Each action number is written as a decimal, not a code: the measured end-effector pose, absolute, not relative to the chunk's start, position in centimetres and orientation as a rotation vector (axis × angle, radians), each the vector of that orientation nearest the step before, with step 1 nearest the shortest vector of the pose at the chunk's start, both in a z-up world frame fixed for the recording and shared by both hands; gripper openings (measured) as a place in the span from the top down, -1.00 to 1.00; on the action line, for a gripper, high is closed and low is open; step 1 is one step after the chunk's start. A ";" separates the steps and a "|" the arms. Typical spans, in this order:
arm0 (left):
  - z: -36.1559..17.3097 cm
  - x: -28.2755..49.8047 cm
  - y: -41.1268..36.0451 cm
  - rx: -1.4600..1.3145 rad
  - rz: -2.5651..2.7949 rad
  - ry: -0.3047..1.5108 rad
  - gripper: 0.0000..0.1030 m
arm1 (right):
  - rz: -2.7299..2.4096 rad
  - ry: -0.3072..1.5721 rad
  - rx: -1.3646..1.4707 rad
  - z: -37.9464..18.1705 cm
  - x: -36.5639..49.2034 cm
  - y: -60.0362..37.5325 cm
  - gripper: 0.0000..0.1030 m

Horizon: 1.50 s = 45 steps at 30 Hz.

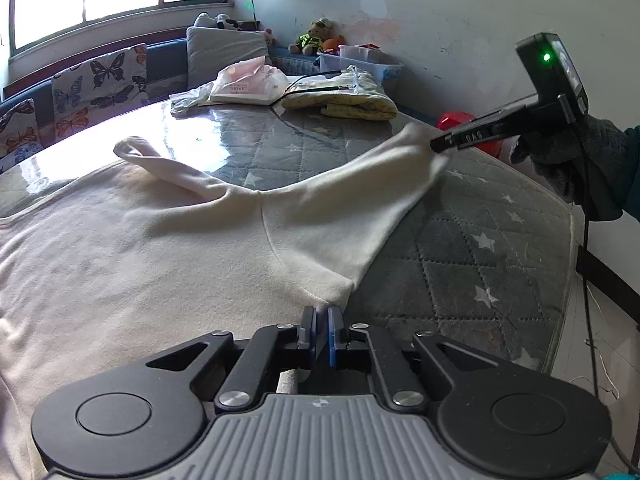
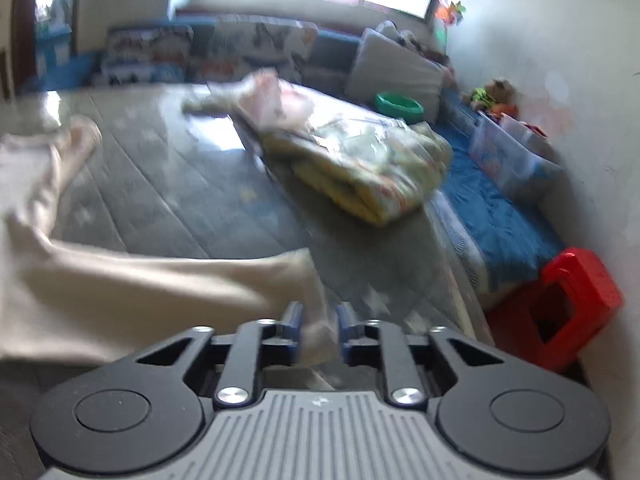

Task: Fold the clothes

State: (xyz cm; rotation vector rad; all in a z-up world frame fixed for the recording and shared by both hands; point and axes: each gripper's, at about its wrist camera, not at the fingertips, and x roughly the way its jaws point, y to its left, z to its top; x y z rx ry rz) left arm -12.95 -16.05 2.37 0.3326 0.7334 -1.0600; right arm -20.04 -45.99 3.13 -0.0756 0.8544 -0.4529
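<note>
While the cream garment [image 1: 140, 248] lies spread on the grey mattress [image 1: 480, 248], my left gripper [image 1: 322, 320] sits at its near hem with jaws pressed together, though I cannot tell whether cloth is caught. Further right, my right gripper [image 2: 318, 320] stands partly open around the sleeve [image 2: 180, 284] end, its pads not clearly touching.

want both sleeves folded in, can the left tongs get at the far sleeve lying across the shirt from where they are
Probably not as things stand. The left tongs are shut at the cream shirt's near edge, apparently on the cloth. The far sleeve lies well beyond, with nothing blocking it, but they would have to let go first.
</note>
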 end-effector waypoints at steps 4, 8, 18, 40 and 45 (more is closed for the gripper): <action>2.7 -12.8 -15.8 0.322 -1.057 0.734 0.86 | -0.491 0.842 -0.109 3.2 -19.5 -46.0 0.48; 2.8 -12.7 -15.6 0.318 -1.056 0.734 0.83 | -0.410 0.785 -0.127 4.9 -17.5 -44.3 0.34; 2.6 -12.8 -15.7 0.305 -1.061 0.749 0.78 | 0.013 0.734 -0.208 6.3 -5.3 -34.9 0.25; 2.8 -11.8 -15.7 0.286 -1.103 0.782 0.71 | -0.093 0.766 -0.305 2.2 2.0 -32.1 0.87; 2.8 -11.8 -15.6 0.286 -1.116 0.783 0.69 | -0.165 0.777 -0.209 2.6 1.0 -35.9 0.72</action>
